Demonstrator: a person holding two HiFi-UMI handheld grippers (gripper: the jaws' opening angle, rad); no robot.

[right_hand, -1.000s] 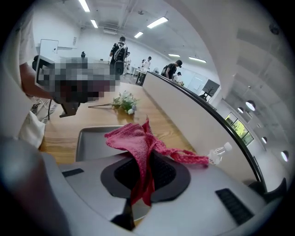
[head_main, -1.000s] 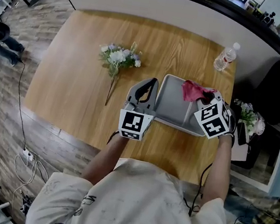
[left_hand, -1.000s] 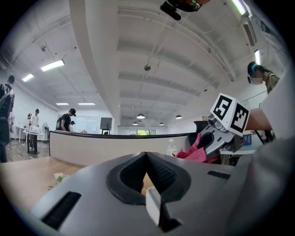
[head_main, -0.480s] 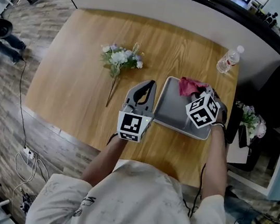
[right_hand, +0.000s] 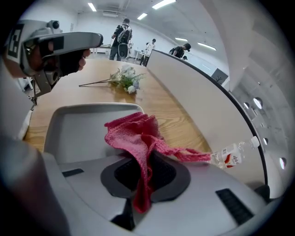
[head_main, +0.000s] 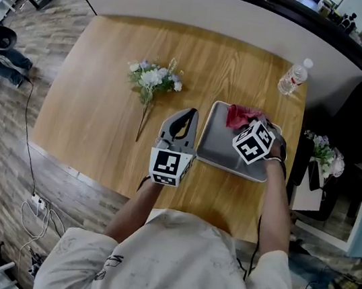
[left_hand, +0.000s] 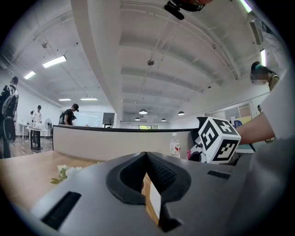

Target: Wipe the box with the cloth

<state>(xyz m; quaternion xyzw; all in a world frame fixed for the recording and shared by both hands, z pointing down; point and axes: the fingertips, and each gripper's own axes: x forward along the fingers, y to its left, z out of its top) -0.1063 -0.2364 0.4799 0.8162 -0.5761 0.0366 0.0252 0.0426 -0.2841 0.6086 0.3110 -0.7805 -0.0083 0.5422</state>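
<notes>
Head view: the box (head_main: 215, 149) is sitting on the table (head_main: 104, 115), right of the flowers (head_main: 152, 77); the right gripper (head_main: 247, 122) is hanging over its far end with the cloth (head_main: 239, 115); the left gripper (head_main: 187, 113) is lying just beside its left rim; left gripper view: the jaws are pressing together, gripping nothing; right gripper view: the jaws are pinching the cloth, which is bunching above the box's inside.

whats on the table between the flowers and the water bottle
Nothing. In the head view, only bare wooden table runs between the flowers and the water bottle.
</notes>
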